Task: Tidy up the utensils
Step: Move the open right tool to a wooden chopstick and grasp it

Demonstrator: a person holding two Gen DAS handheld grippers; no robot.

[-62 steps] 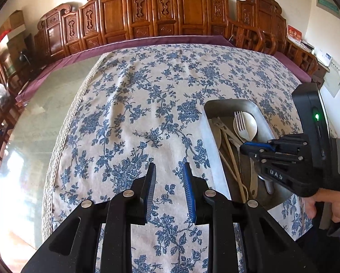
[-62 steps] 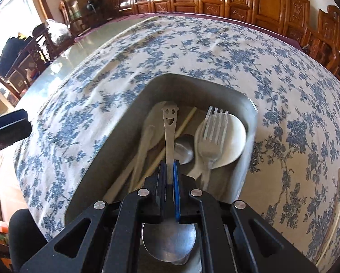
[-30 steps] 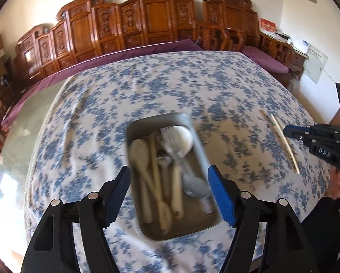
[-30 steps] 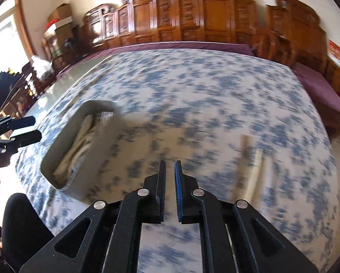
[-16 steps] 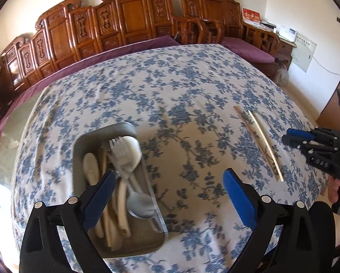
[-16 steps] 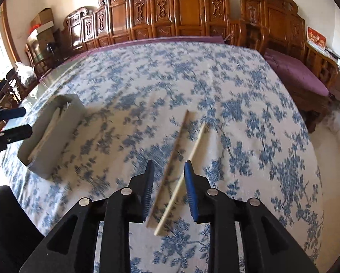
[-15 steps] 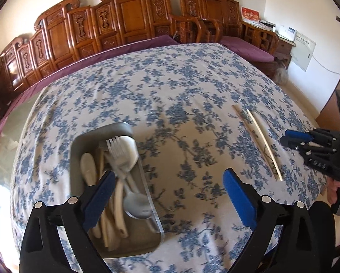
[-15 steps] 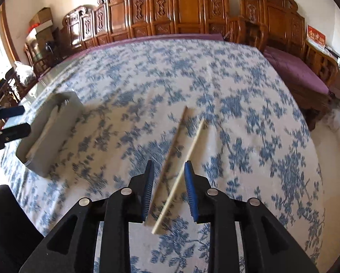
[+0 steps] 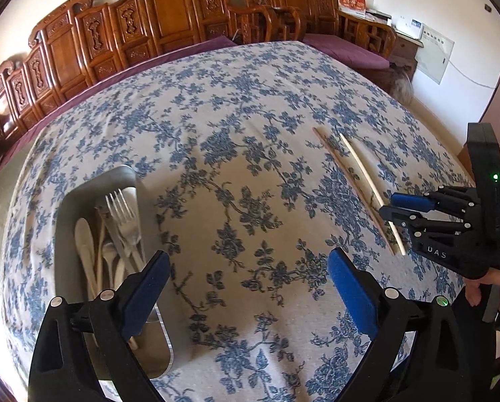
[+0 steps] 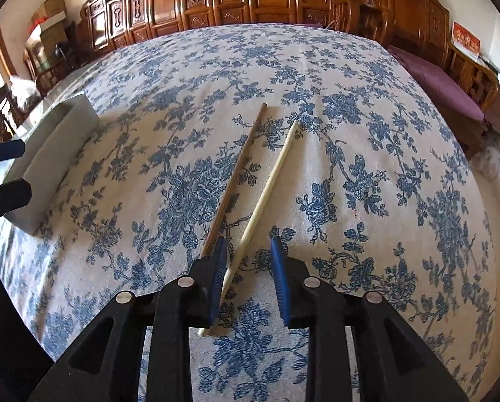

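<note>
Looking mostly done: forks and spoons sit in the metal tray (image 9: 92, 181) near the table's left edge, only two chopsticks (image 10: 270, 181) remain out. Right gripper (image 10: 246, 261) hangs part-open over the pale one, gripping nothing; left gripper (image 9: 246, 268) gapes wide and empty.

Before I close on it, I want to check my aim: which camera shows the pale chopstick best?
The right wrist view: the pale chopstick runs nearly full length, its near end between the open jaws of the right gripper. The left wrist view shows it smaller at the side, near end partly hidden by that gripper.
</note>
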